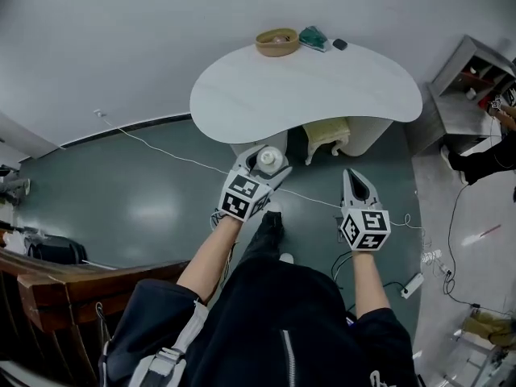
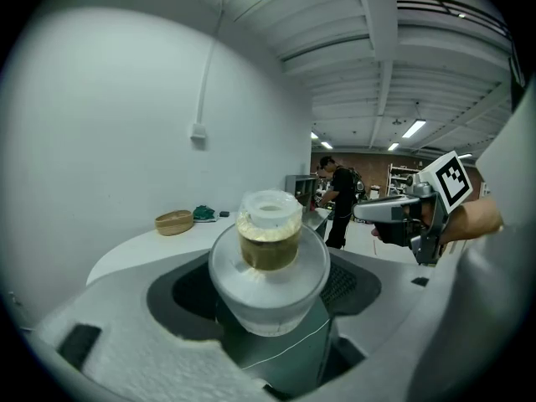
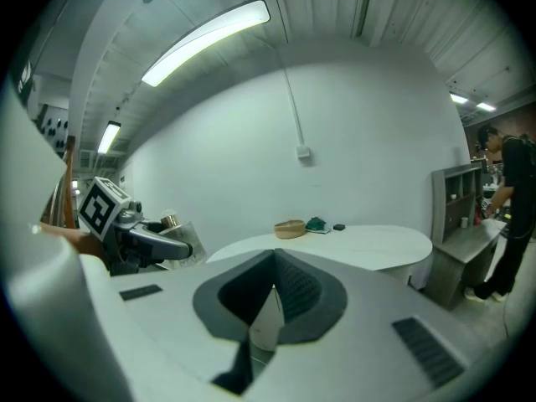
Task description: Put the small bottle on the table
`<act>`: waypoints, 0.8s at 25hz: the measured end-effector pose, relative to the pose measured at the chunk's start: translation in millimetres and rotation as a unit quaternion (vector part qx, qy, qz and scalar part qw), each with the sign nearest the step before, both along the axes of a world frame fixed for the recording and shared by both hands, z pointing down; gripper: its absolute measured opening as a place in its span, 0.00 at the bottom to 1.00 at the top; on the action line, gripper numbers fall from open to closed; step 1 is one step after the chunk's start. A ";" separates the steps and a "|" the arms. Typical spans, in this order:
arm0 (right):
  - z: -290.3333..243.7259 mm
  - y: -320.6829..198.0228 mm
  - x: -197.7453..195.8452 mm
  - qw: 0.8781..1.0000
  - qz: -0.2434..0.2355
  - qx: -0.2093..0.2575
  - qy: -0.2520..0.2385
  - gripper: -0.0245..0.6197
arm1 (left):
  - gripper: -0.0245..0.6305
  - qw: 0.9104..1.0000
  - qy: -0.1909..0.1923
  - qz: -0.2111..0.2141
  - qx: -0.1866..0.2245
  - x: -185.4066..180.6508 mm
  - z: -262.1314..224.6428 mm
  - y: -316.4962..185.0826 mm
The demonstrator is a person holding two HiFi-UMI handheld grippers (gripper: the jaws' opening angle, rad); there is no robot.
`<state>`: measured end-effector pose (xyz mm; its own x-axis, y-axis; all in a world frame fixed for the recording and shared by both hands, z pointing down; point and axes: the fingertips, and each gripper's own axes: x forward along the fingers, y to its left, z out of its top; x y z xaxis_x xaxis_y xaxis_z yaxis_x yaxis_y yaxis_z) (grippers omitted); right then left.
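The left tool (image 1: 264,168) is clenched on the small clear bottle (image 1: 269,159), which has a white cap and brownish contents. In the left gripper view the bottle (image 2: 268,249) sits wedged between both jaws. It's carried in the air, just short of the near curved edge of the white kidney-shaped worktop (image 1: 322,95), over the dark green floor (image 1: 145,192).

The right tool (image 1: 351,180) hangs well apart to the right, jaws pressed together on nothing.

Plenty of room on that worktop. The broad middle and near rim are bare, and the only clutter hugs the far edge by the wall: a woven bowl (image 1: 277,42), a green bundle (image 1: 314,37) and a small dark object (image 1: 339,44).

A white cable (image 1: 173,156) trails across the floor, and a grey shelf unit (image 1: 463,95) stands near the worktop's right end.
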<state>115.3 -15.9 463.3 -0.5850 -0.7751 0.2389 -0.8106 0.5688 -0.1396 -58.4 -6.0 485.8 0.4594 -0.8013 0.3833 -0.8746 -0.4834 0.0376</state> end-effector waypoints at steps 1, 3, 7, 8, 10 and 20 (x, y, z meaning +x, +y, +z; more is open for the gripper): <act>2.6 -8.7 1.0 1.000 0.002 -0.002 0.001 0.03 | 0.55 1.000 0.001 0.002 -0.001 0.7 2.4 -9.7; 6.9 -28.5 2.7 1.000 0.007 -0.005 0.004 0.03 | 0.55 1.000 0.004 0.007 -0.003 2.5 6.3 -30.8; 8.5 -77.1 -2.9 1.000 0.016 -0.007 0.007 0.03 | 0.55 1.000 0.004 0.022 -0.009 -0.7 12.8 -83.5; 7.9 -92.7 -5.1 1.000 0.019 -0.007 0.008 0.03 | 0.55 1.000 0.004 0.025 -0.009 -2.4 13.0 -100.8; 8.9 -123.8 -9.7 1.000 0.024 -0.010 0.010 0.03 | 0.55 0.999 0.006 0.031 -0.008 -5.5 12.7 -135.4; 9.2 -261.7 -52.5 0.999 0.046 -0.017 0.013 0.03 | 0.55 0.997 -0.001 0.074 -0.021 -27.8 23.4 -273.7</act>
